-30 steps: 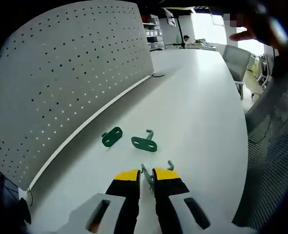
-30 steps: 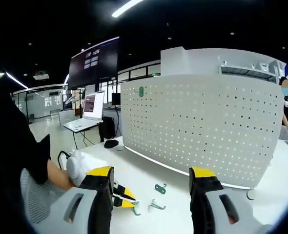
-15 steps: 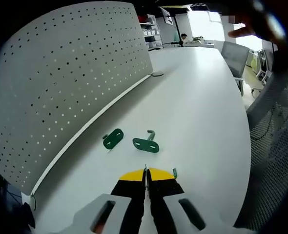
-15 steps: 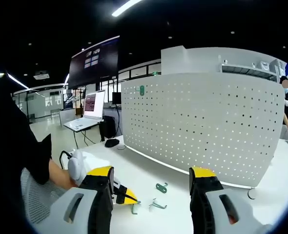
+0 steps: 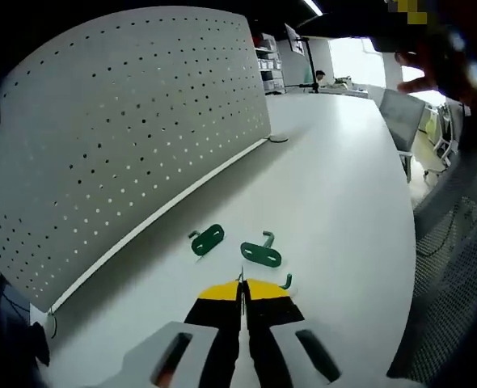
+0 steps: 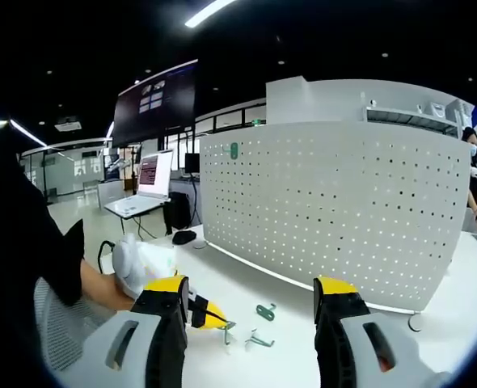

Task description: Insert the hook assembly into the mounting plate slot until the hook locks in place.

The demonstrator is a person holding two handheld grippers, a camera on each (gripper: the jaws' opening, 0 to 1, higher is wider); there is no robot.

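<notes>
1. The left hand-held gripper (image 5: 242, 293) is seen clamped on a thin metal hook (image 5: 286, 281); the right hand-held gripper (image 6: 251, 301) is held apart.
2. Two green mounting plates (image 5: 207, 240) (image 5: 260, 254) lie on the desk (image 5: 335, 186), near the pegboard (image 5: 117, 137).
3. The hook might twist in so narrow a grip.
4. No writing can be read.

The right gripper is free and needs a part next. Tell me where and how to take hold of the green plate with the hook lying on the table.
Grip the green plate with the hook across its flat oval body, coming down from above. It lies flat on the white table, so its two long edges are open to the jaws; the upturned hook at its far end should stay free. The right gripper is open.
</notes>
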